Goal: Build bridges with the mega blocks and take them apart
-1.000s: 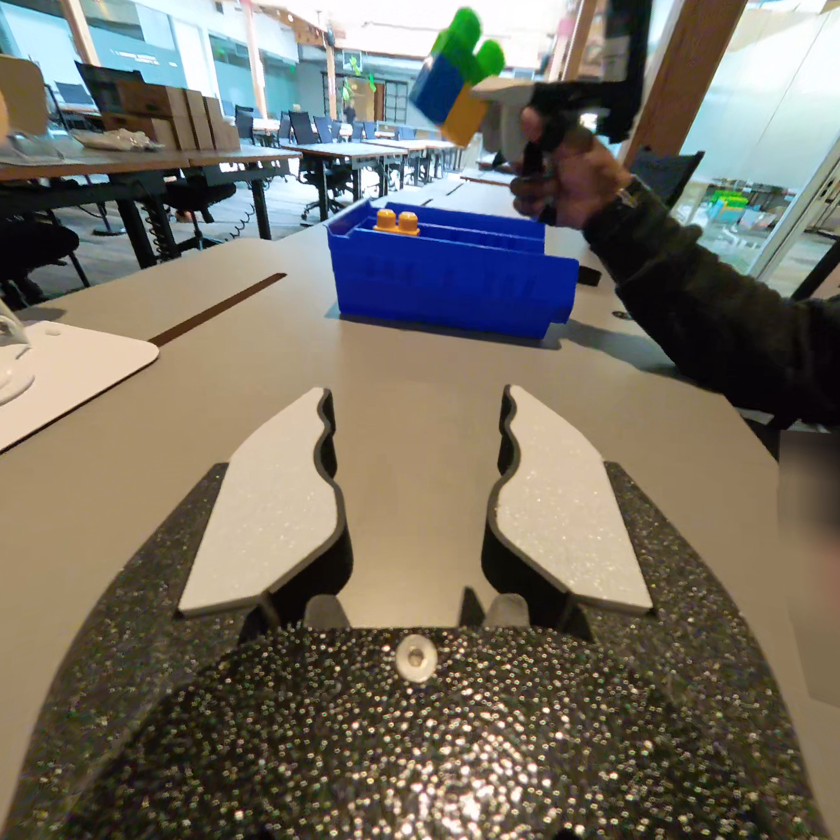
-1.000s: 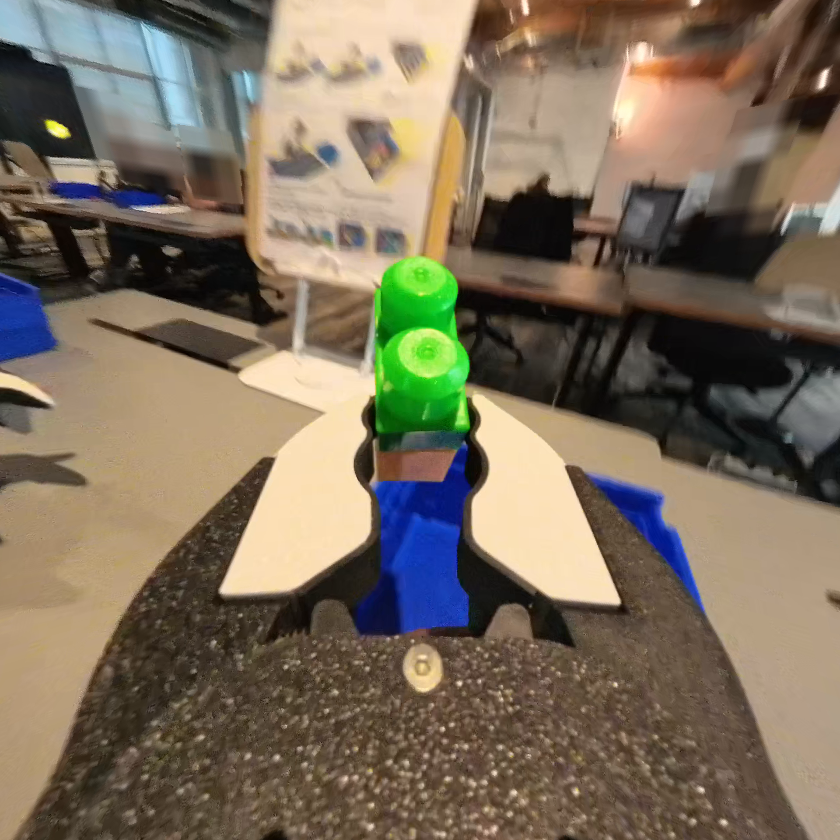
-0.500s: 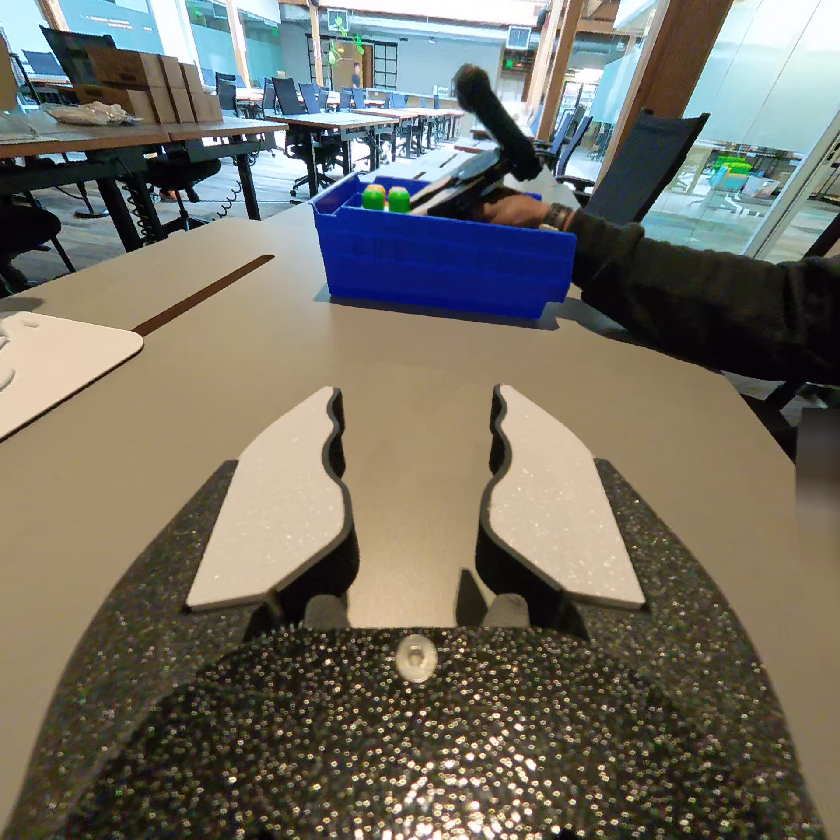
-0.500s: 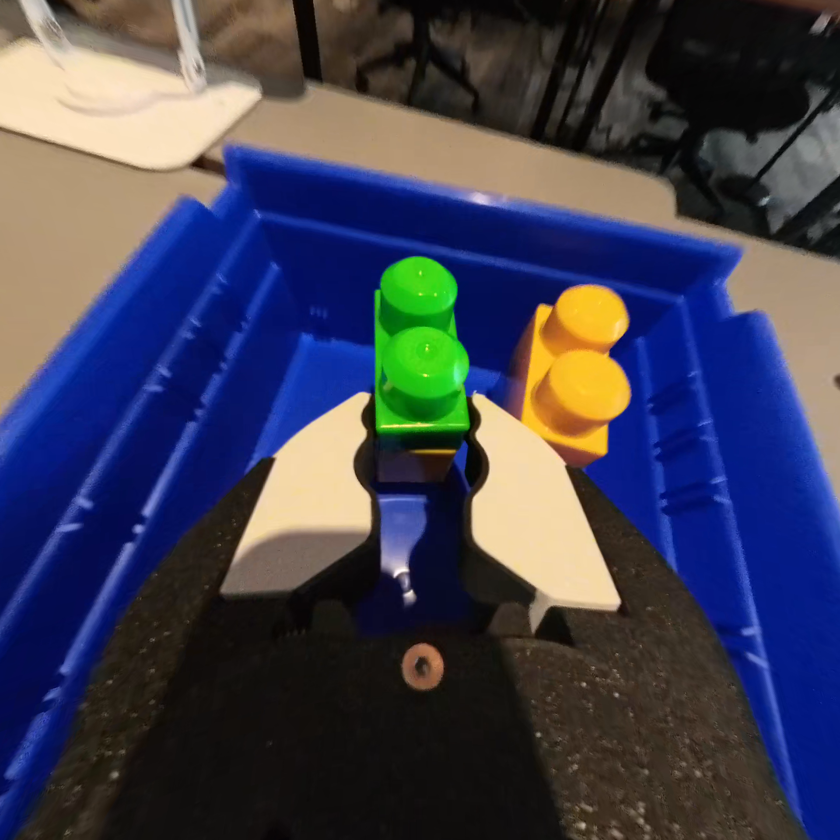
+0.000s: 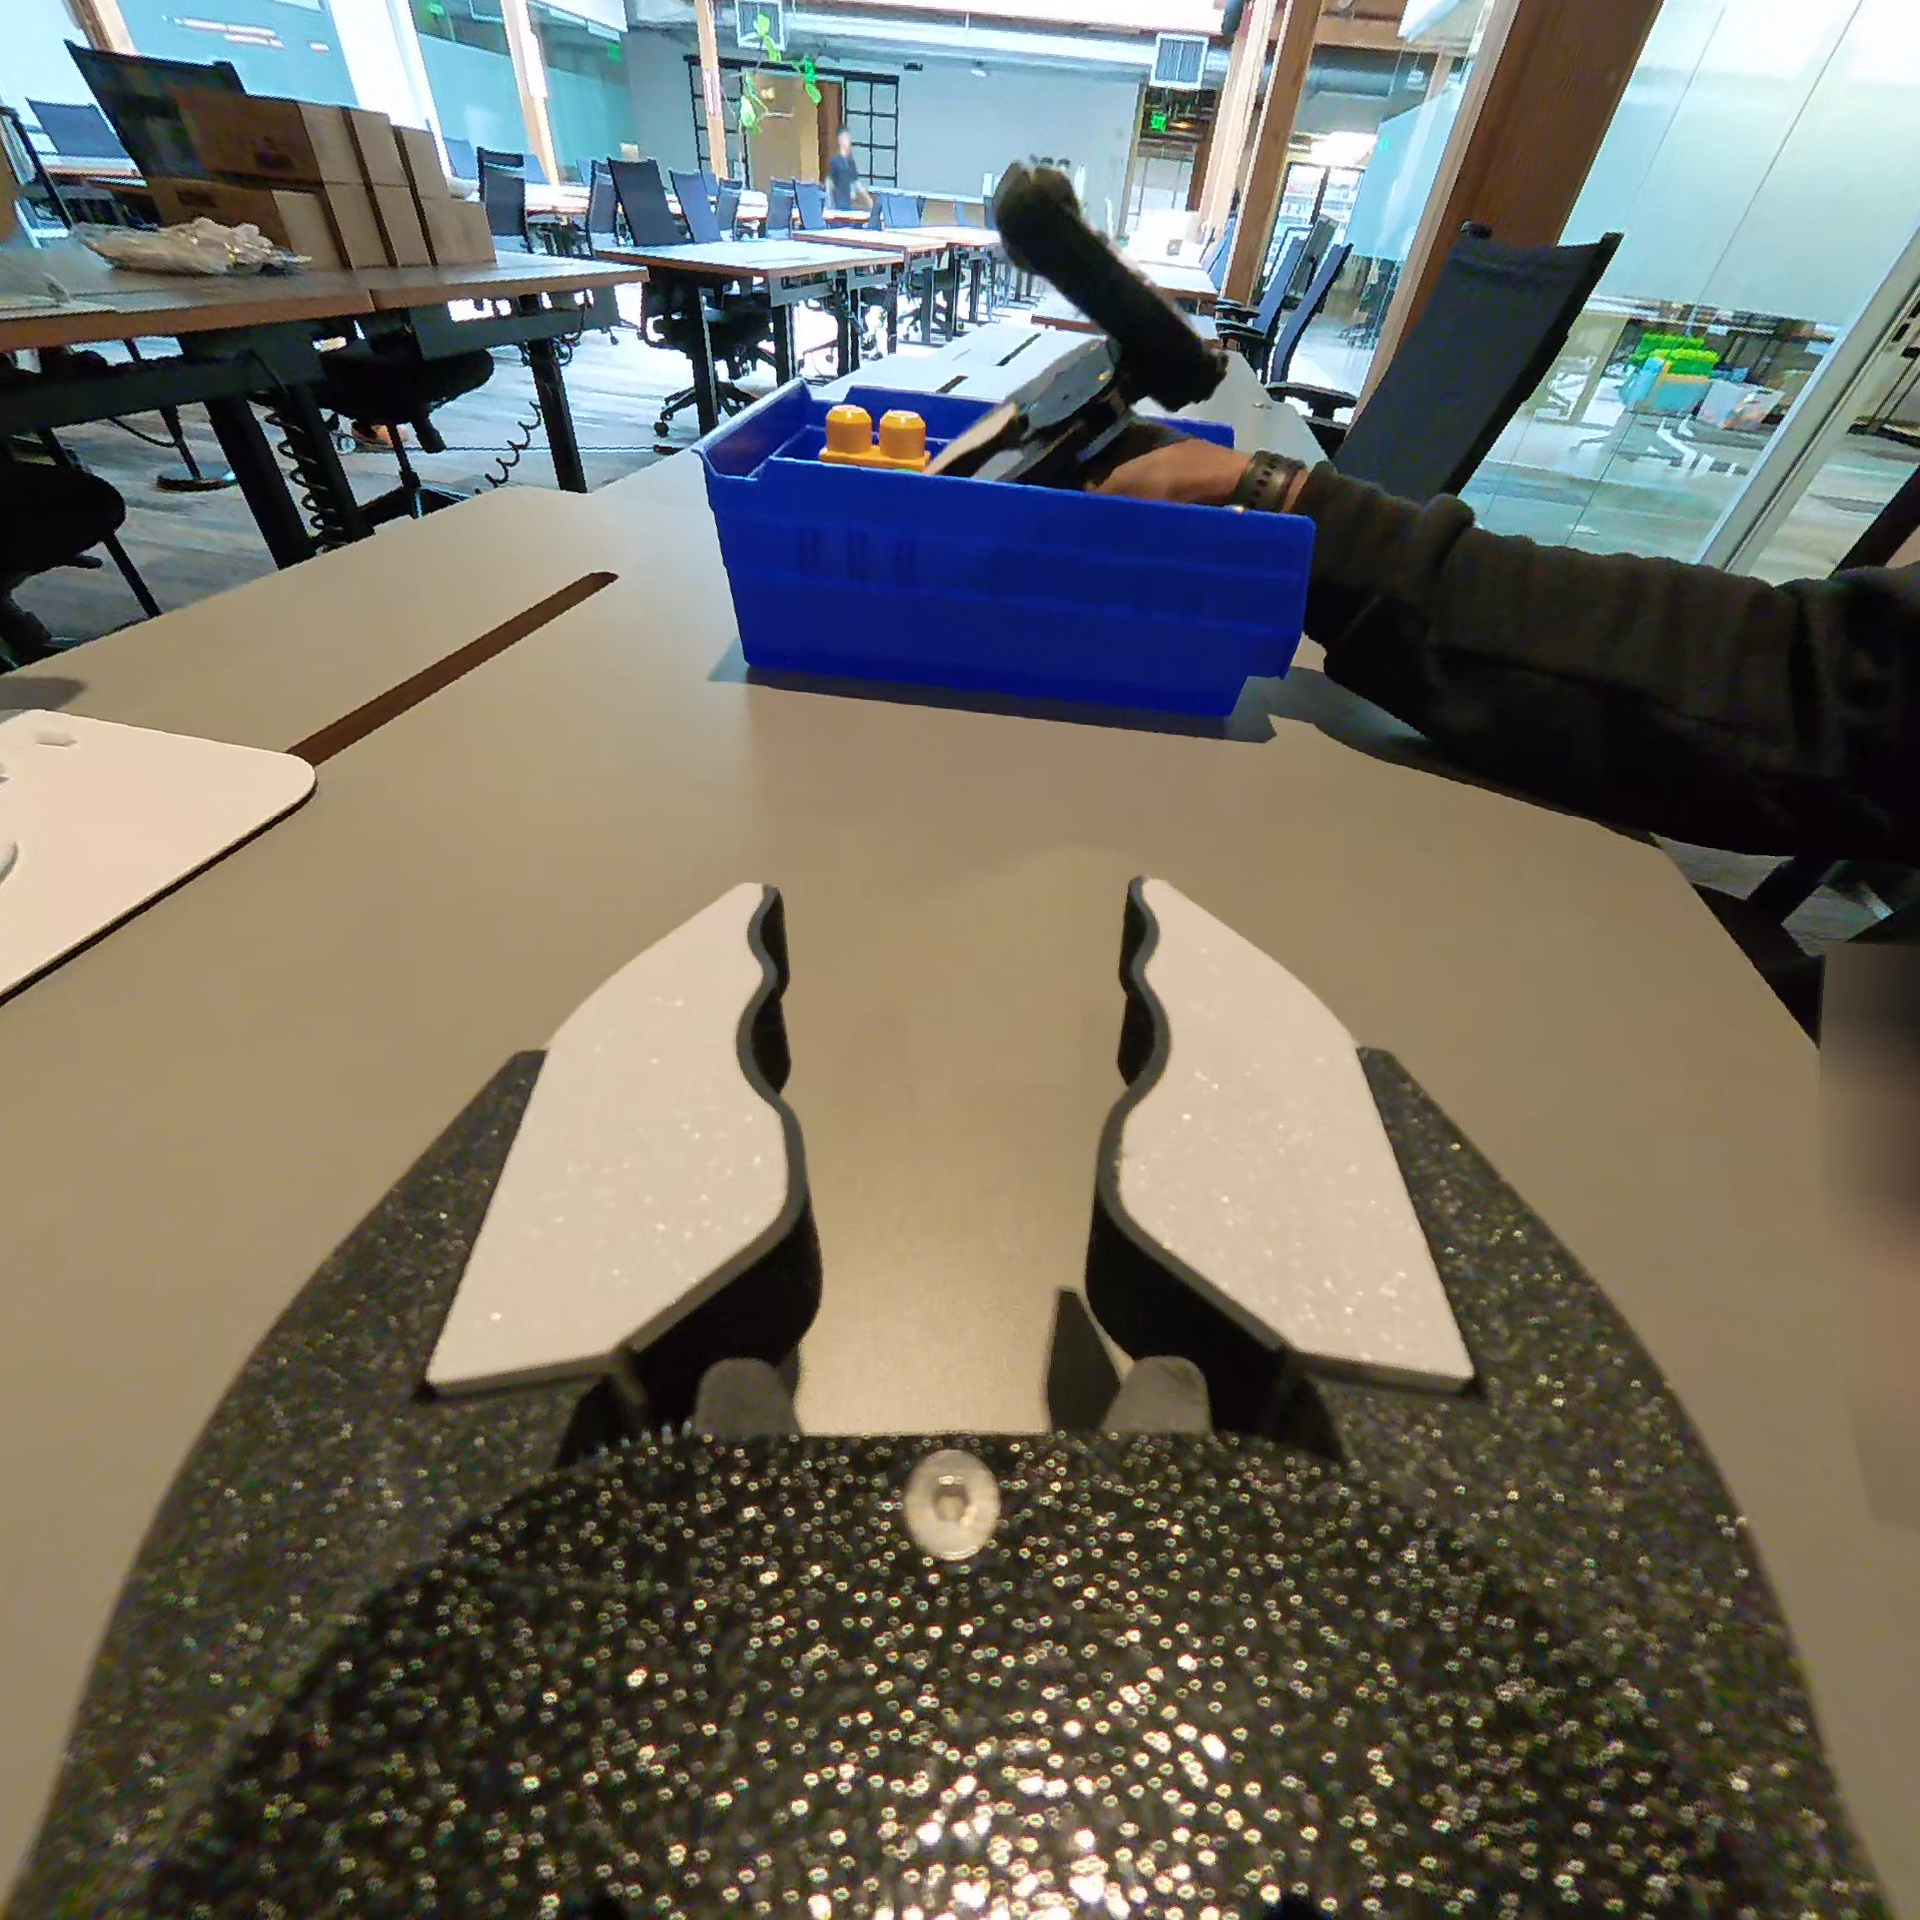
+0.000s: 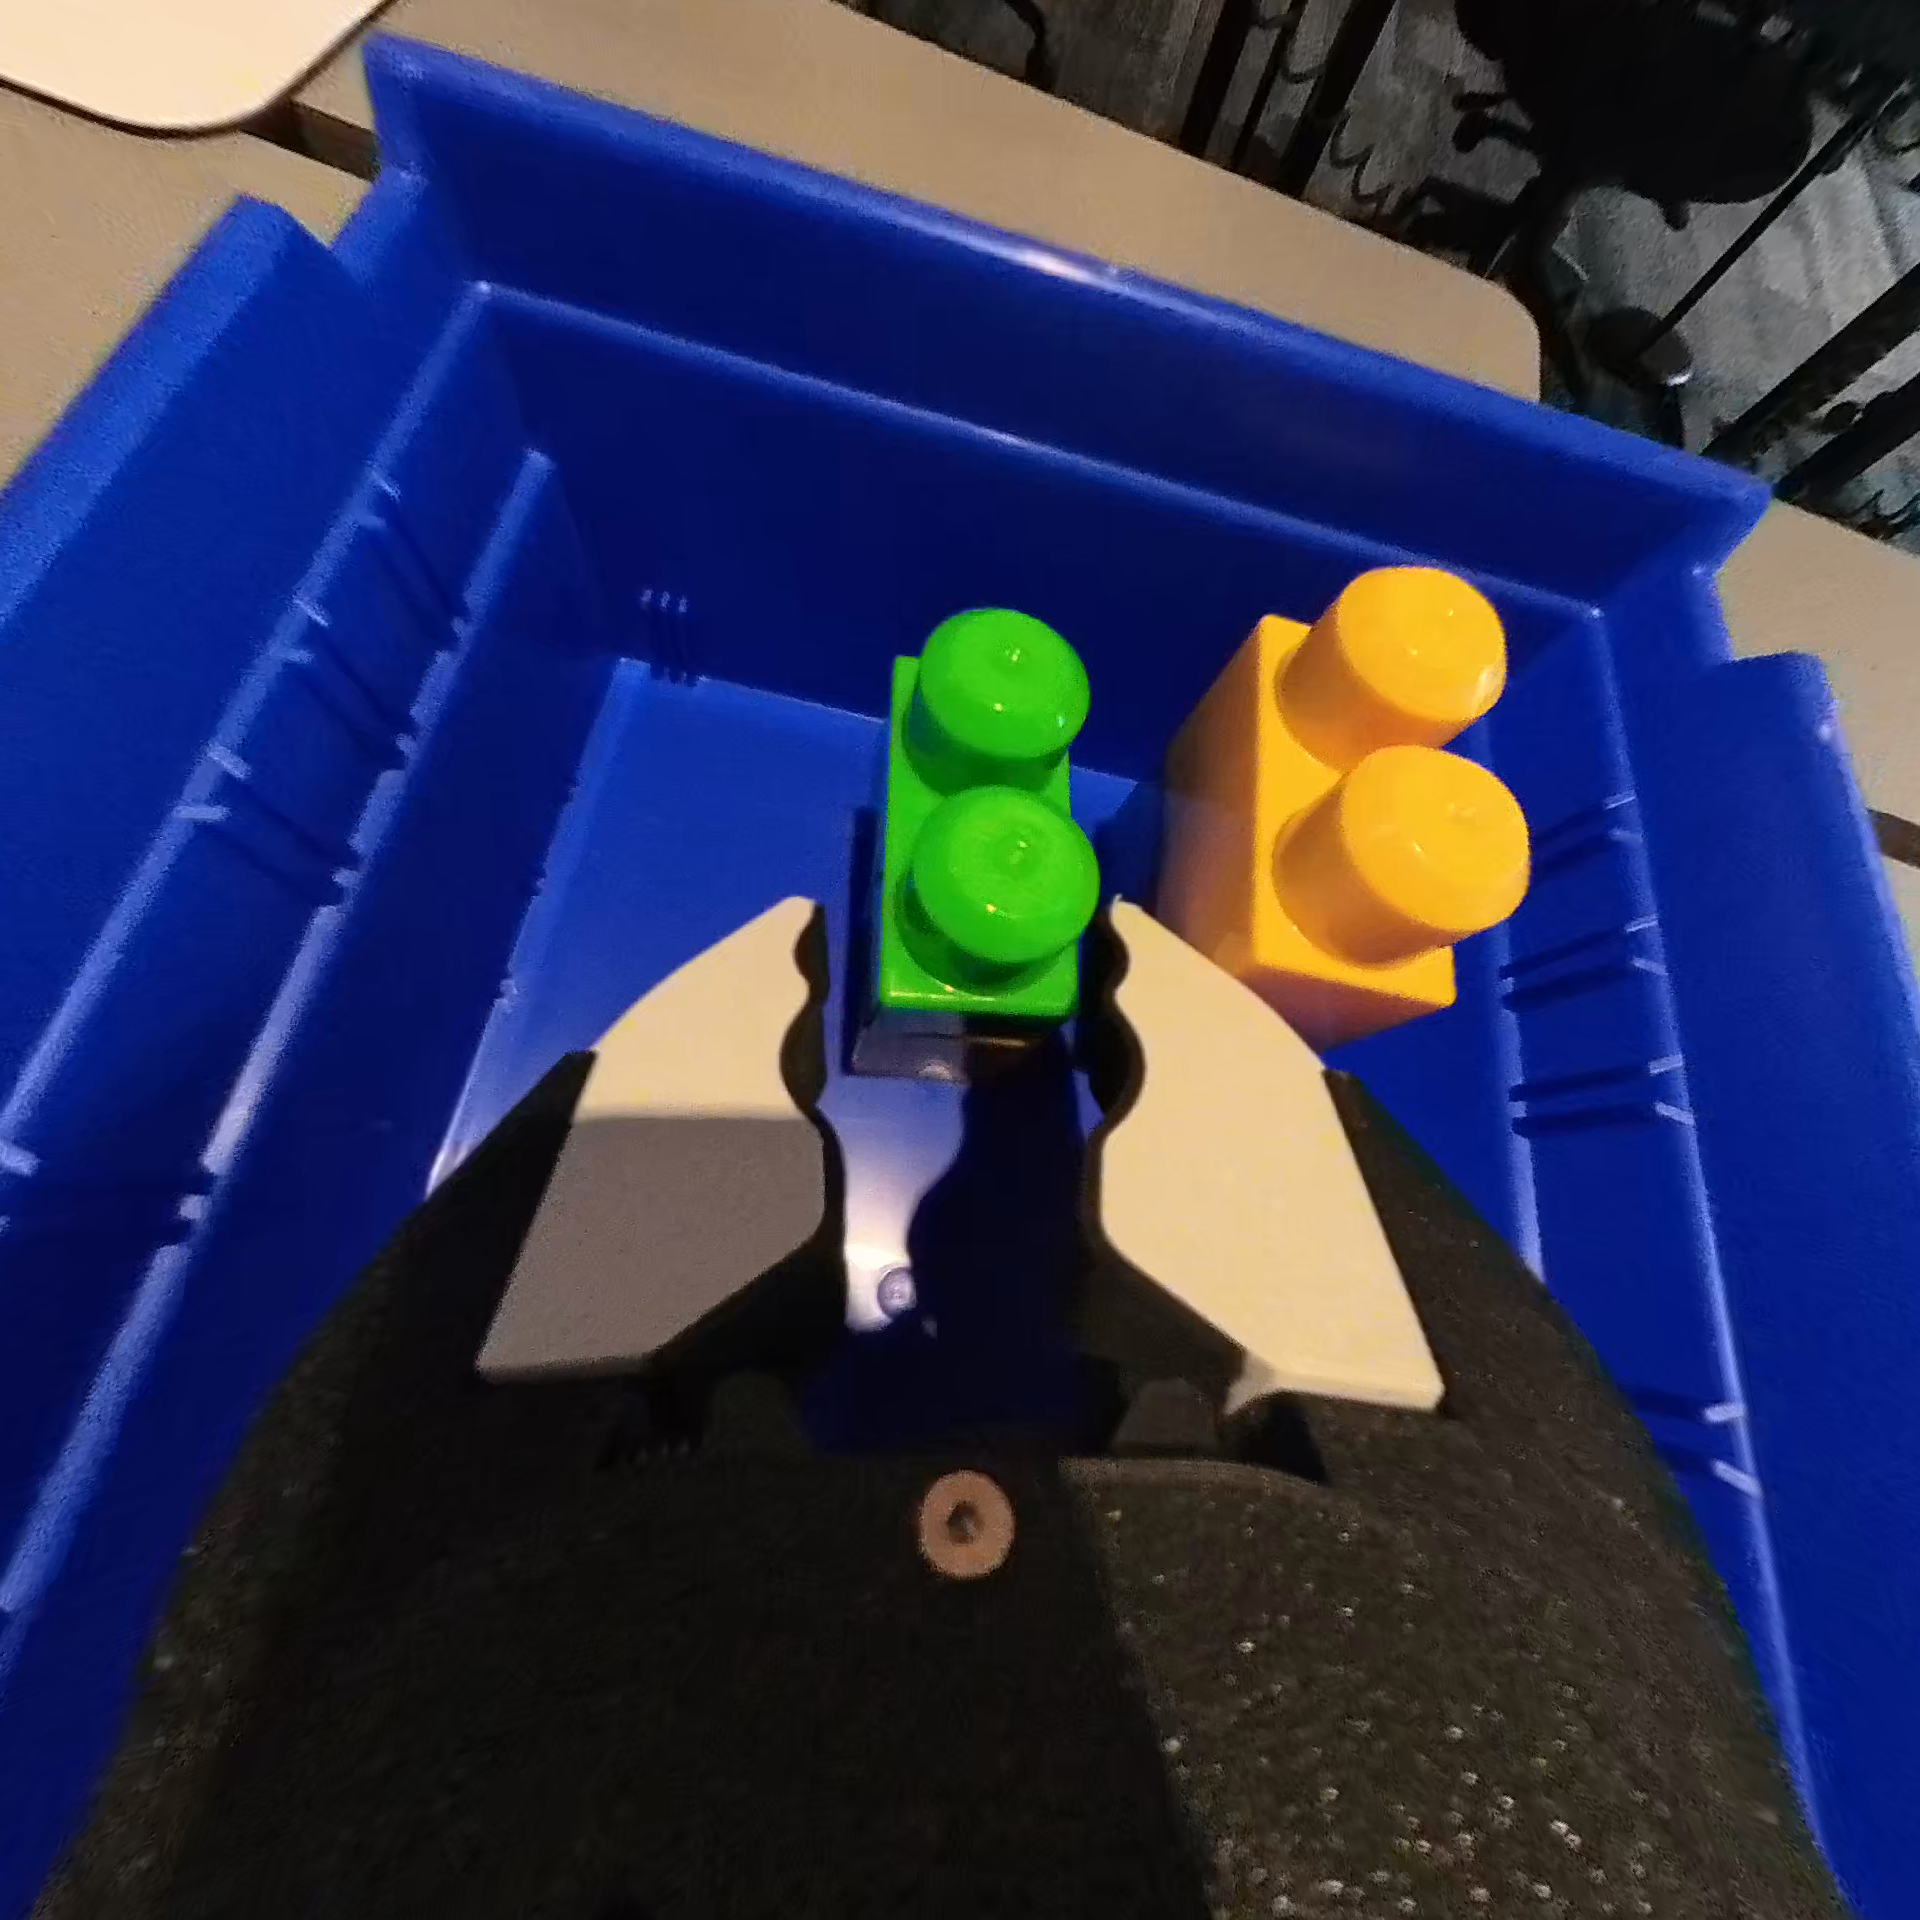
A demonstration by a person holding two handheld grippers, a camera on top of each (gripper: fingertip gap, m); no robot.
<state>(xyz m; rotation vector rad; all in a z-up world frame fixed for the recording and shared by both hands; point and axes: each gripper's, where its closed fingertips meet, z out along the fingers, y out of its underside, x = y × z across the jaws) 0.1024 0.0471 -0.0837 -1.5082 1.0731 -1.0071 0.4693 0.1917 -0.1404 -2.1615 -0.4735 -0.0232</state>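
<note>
In the right wrist view, a stack topped by a green two-stud block, with blue and orange blocks under it, stands inside the blue bin. My right gripper straddles the stack's near end with its jaws a little apart from its sides. An orange two-stud block stands just right of the stack. My left gripper is open and empty, low over the grey table. In the left wrist view the right gripper dips into the bin next to the orange block.
A white board lies at the table's left edge. A dark slot runs across the table left of the bin. A person's dark sleeve reaches in from the right. Office desks and chairs stand beyond. About 40 cm separates my left fingertips from my right.
My right gripper swung the block stack down from high in the air into the blue bin and set it beside the orange block; its jaws have eased apart. The left gripper stayed nearly still.
</note>
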